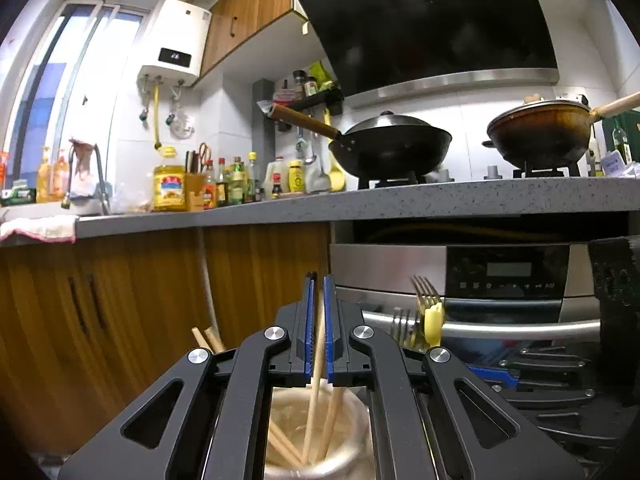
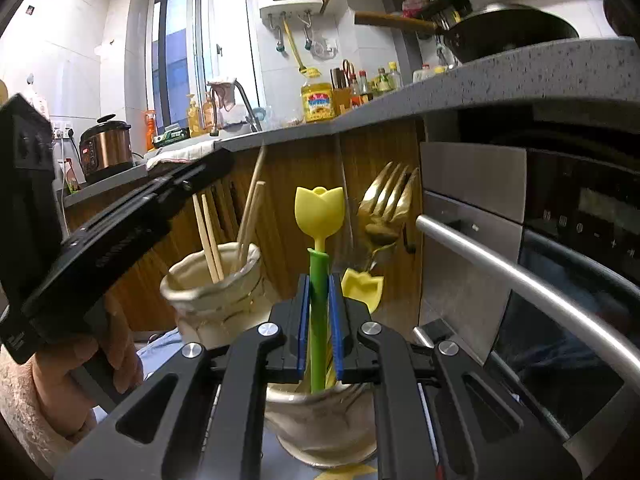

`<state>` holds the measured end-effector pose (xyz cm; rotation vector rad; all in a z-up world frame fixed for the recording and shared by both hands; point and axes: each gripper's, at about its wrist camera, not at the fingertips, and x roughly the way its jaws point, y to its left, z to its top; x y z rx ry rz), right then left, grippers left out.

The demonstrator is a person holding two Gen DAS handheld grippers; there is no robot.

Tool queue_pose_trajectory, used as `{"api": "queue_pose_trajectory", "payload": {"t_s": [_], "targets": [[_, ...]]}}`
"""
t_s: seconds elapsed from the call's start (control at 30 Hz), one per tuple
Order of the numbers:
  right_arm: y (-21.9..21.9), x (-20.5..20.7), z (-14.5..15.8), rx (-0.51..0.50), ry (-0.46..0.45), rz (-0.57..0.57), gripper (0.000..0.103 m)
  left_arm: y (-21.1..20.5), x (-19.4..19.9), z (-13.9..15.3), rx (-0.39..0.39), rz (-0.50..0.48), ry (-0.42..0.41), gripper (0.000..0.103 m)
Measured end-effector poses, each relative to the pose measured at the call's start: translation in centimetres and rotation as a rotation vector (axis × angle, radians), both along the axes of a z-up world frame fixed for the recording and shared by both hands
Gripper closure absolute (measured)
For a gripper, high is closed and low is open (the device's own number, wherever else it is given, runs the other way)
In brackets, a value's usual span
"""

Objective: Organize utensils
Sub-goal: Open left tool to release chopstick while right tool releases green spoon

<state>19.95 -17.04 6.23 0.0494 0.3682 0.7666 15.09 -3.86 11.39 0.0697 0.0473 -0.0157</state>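
My left gripper (image 1: 318,284) is shut on a wooden chopstick (image 1: 316,364) whose lower end stands in a cream ceramic cup (image 1: 352,456) with other chopsticks. My right gripper (image 2: 319,285) is shut on the green stem of a yellow tulip-topped utensil (image 2: 319,210), standing in a second cream cup (image 2: 320,428) with gold forks (image 2: 386,200) and another yellow tulip utensil (image 2: 362,286). In the right wrist view the chopstick cup (image 2: 212,292) stands to the left, with the left gripper's body (image 2: 100,248) over it. The forks and a tulip utensil (image 1: 434,320) show at the right of the left wrist view.
A grey counter (image 1: 360,200) overhangs wooden cabinets (image 1: 120,300) and a steel oven (image 1: 500,280) with a bar handle (image 2: 520,276). A black wok (image 1: 388,148) and a brown pot (image 1: 540,136) sit on the stove. Bottles (image 1: 232,184) stand on the counter.
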Motion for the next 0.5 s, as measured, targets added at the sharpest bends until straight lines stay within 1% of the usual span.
{"api": "queue_pose_trajectory", "payload": {"t_s": [0.03,0.1,0.13,0.17,0.2,0.27,0.33,0.4,0.5], "targets": [[-0.1,0.0,-0.1,0.001,0.003,0.001,0.093,-0.1,0.0,0.0,0.002,0.0,-0.001,0.09],[-0.3,0.0,0.0,0.005,0.011,0.002,0.091,-0.1,0.0,0.2,0.009,0.007,-0.001,0.089],[-0.4,0.0,0.0,0.01,0.012,0.004,0.085,-0.1,0.0,0.3,0.01,0.008,0.0,0.089],[-0.6,-0.1,0.0,0.019,0.012,0.009,0.075,-0.1,0.0,0.5,0.011,0.012,-0.001,0.089],[-0.8,-0.2,0.2,0.027,0.007,0.011,0.074,-0.1,-0.1,0.5,0.01,0.011,-0.005,0.089],[-1.1,-0.5,0.4,0.031,-0.002,0.005,0.074,-0.1,-0.7,1.0,0.009,0.013,-0.017,0.088],[-1.5,-0.8,0.7,0.044,-0.001,0.004,0.073,-0.2,-1.6,1.7,0.01,0.015,-0.031,0.083],[-2.1,-1.4,1.0,0.054,-0.002,-0.001,0.071,-0.3,-2.5,2.2,0.011,0.015,-0.032,0.082],[-2.7,-2.4,1.3,0.037,-0.001,-0.026,0.071,-0.3,-4.3,2.5,0.005,0.011,-0.027,0.078]]}}
